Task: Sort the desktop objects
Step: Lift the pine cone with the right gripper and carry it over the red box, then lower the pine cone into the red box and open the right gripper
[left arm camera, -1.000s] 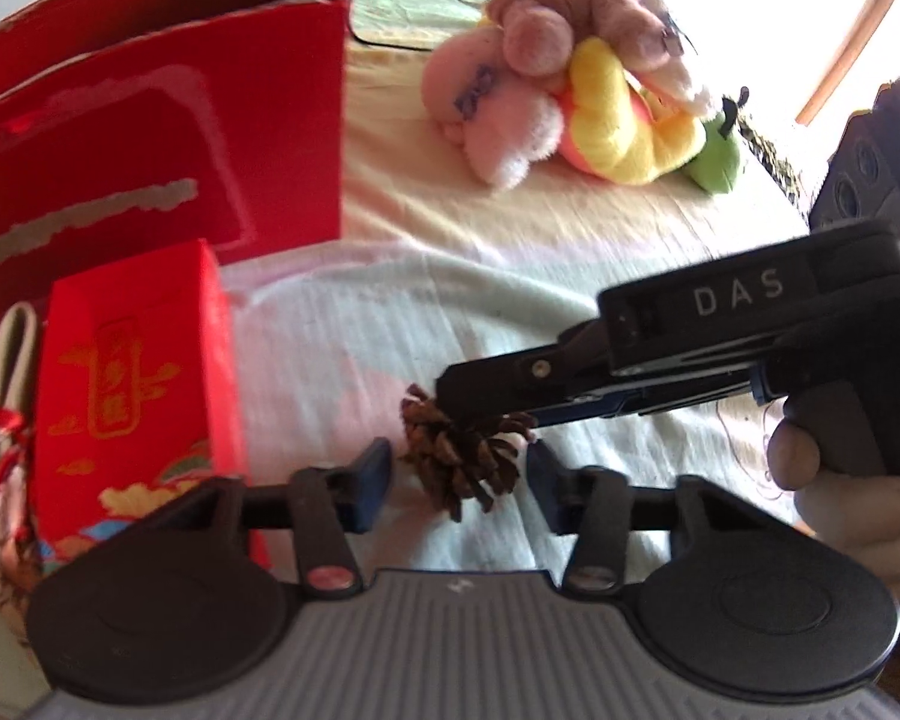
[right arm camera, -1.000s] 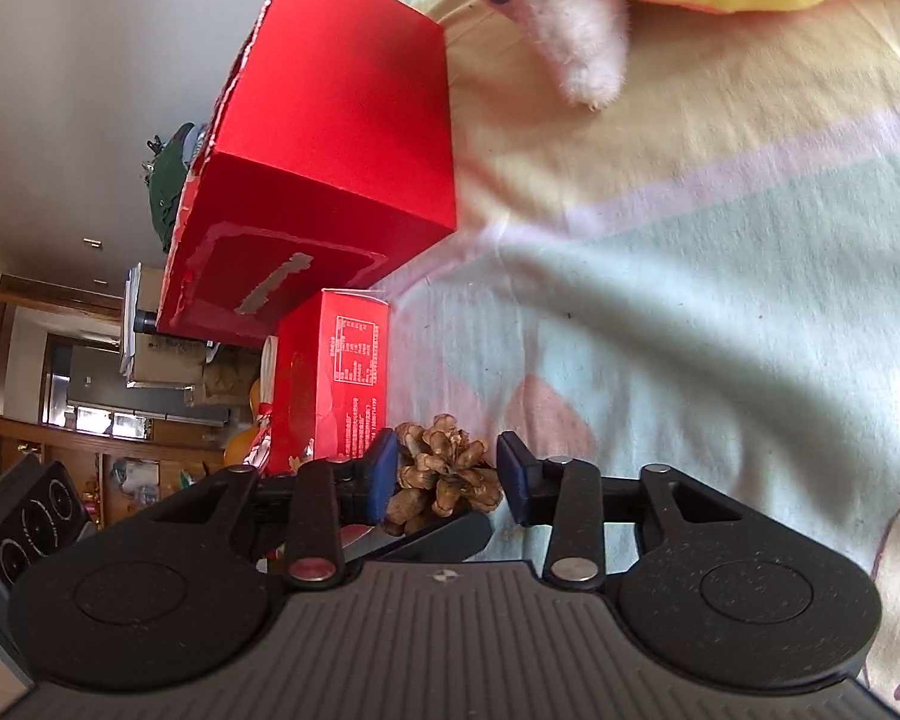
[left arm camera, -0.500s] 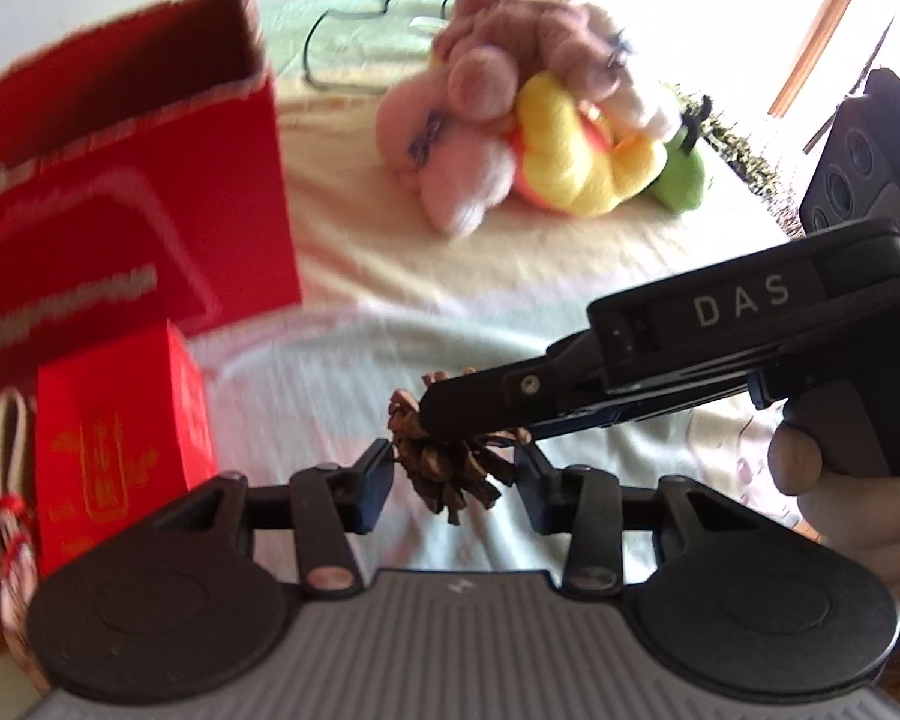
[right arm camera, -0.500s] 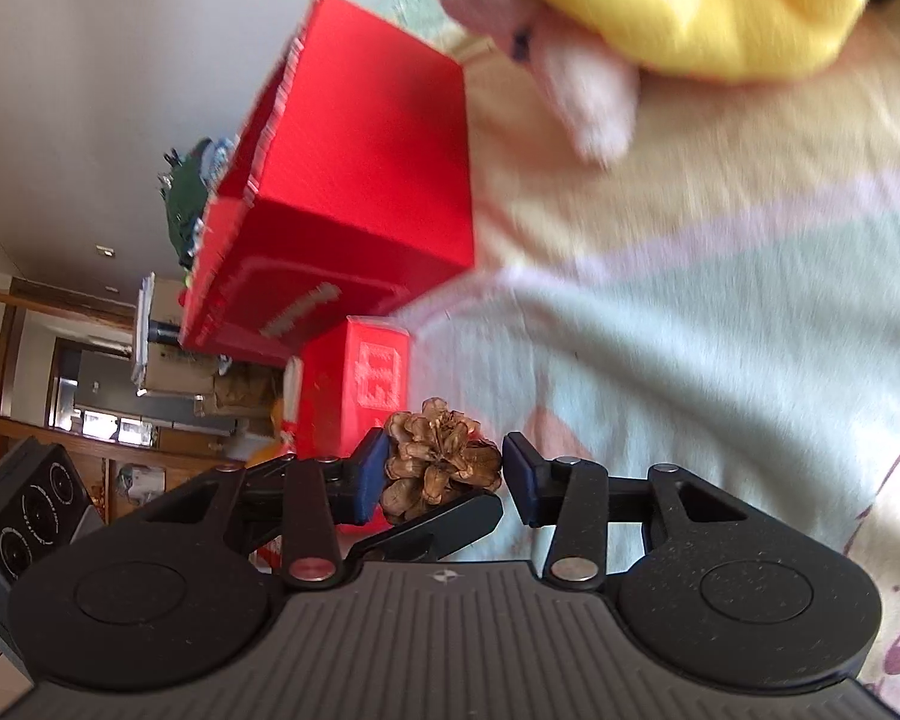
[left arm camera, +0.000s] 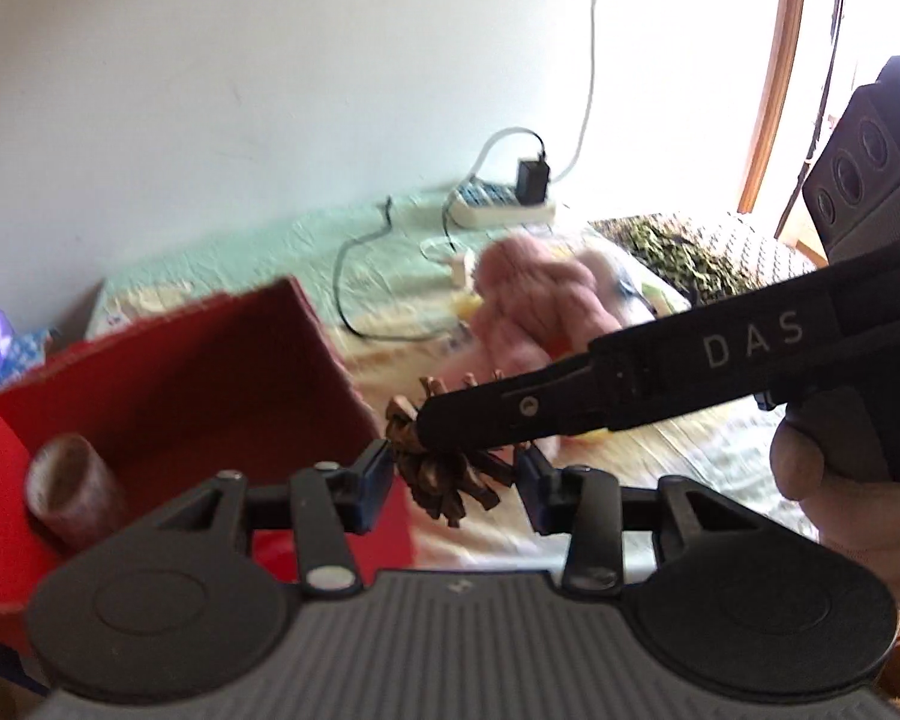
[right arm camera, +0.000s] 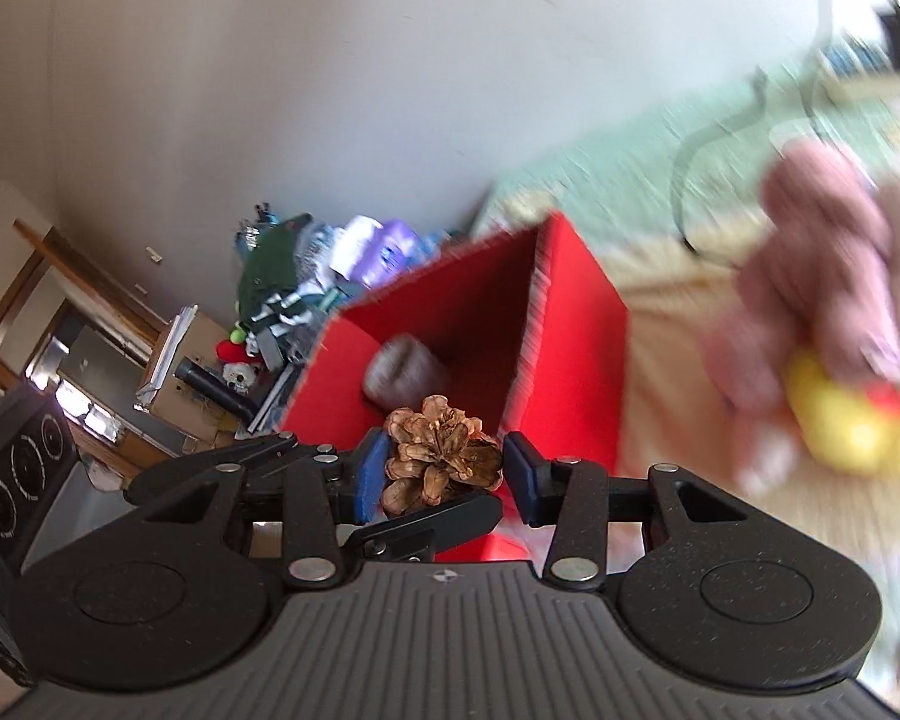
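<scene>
Both tools have lifted the pine cone [right arm camera: 441,457] off the bench: right tool [right arm camera: 444,474] clamped on it, left tool [left arm camera: 453,483] apart around it, red box [left arm camera: 168,384] now lower left.

The pine cone [right arm camera: 441,459] is tan and brown, its scales paler at the tips and darker at the core — in the left wrist view it reads as deep brown. The open box [right arm camera: 570,354] is bright red outside, a duller brick red within, and holds a grey-brown mottled cylinder [left arm camera: 69,492]. The right gripper [right arm camera: 444,471] and left gripper [left arm camera: 453,483] are matte black with blue finger pads [right arm camera: 373,471]; the right one's body bears white letters. The plush toy [right arm camera: 822,276] is dusty pink over a yellow and red patch. The cloth [left arm camera: 258,252] is pale mint green, cream nearer — the power strip [left arm camera: 501,210] white, its plug black, the wall off-white.
</scene>
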`<state>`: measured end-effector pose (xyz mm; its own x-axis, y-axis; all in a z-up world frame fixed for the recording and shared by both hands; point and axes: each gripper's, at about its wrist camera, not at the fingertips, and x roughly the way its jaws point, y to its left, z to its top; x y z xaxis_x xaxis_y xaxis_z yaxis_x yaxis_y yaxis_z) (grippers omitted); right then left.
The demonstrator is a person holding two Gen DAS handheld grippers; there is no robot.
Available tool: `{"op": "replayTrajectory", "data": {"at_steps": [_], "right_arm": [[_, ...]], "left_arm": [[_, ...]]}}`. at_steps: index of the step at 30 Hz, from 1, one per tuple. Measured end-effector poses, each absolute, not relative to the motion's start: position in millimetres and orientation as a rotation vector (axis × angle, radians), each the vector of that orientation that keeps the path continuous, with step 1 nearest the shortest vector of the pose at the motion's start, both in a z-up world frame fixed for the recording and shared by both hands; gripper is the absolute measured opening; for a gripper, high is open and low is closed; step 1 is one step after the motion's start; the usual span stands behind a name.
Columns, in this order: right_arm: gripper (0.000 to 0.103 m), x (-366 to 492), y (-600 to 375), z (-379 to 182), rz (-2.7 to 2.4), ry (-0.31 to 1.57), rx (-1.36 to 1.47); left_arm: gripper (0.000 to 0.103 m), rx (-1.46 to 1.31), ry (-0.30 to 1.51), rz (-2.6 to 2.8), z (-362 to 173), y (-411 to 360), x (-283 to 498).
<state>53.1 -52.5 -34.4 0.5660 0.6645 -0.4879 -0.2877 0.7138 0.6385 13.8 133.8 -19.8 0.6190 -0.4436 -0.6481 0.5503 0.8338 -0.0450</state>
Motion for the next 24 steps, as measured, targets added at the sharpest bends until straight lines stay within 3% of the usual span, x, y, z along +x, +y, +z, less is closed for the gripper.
{"op": "replayTrajectory", "data": {"at_steps": [9, 24], "right_arm": [[0.045, 122, 21, -24, 0.603, 0.881, 0.495], [0.045, 187, 83, -90, 0.509, 1.197, 0.686]], "left_arm": [[0.042, 0.09, 0.76, -0.524, -16, 214, 78], [0.044, 0.065, 0.971, -0.42, -69, 284, 126]]}}
